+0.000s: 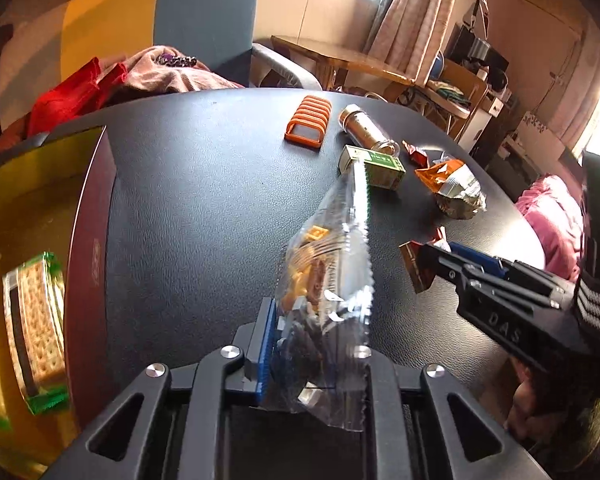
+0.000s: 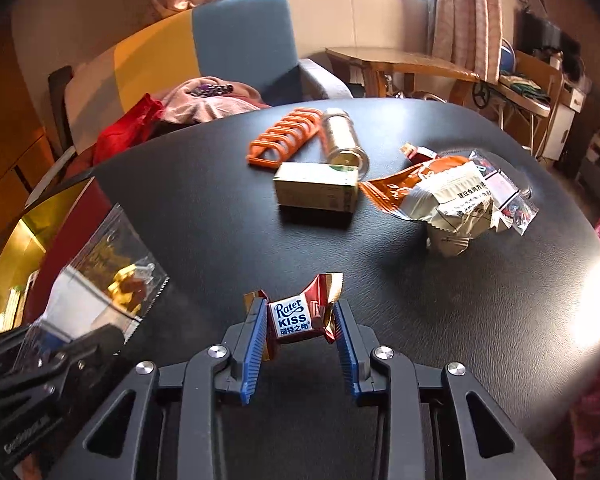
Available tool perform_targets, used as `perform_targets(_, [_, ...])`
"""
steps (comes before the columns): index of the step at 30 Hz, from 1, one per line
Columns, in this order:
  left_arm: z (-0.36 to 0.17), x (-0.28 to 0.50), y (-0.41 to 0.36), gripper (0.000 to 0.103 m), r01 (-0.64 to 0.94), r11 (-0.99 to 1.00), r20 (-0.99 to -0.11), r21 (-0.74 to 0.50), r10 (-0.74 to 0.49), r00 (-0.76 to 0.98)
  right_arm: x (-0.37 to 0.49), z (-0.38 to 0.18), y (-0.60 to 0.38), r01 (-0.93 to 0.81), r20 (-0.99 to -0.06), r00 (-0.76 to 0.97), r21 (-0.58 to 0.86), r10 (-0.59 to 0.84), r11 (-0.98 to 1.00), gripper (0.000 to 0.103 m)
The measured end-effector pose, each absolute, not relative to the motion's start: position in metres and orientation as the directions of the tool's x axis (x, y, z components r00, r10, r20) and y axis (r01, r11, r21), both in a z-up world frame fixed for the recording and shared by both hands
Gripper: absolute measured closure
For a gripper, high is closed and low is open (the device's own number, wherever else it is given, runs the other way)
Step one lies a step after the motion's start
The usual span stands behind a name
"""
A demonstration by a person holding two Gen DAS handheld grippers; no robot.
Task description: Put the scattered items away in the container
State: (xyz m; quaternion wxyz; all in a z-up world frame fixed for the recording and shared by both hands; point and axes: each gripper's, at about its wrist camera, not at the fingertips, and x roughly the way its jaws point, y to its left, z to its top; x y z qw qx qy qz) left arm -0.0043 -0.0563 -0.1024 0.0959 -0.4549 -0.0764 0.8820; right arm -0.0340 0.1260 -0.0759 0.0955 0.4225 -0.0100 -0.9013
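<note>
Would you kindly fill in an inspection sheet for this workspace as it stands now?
Surface: black table, textured, glare at its right edge.
Job's things: container at the left, cracker packs inside; clear bag and Rater Kiss candy held; orange rack, glass jar, green box, orange-silver packet, small clear packet, small red wrapper on the table.
Clutter: nothing seen beyond these.
Grippers: left tool shut on the clear bag; right tool shut on the candy.
Cables: nothing seen.
Surroundings: armchair with cloths, wooden table, curtains.
</note>
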Motion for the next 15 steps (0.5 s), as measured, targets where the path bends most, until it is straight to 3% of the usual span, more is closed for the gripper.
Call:
perform_targets(10, [-0.084,0.01,-0.076,0.088,-0.077,-0.969,-0.759,-0.235,0.233,-0.608,-0.016,-0.064,0.111,0.202,-0.742,-0.635,0.106,-0.213,-0.974,0.069])
perform_targets(15, [-0.086,0.01,-0.067,0.087,-0.131,-0.957,-0.758,-0.261,0.287,-0.586,-0.014,-0.067,0.107,0.203,-0.749,-0.631,0.093,-0.203,-0.975,0.069])
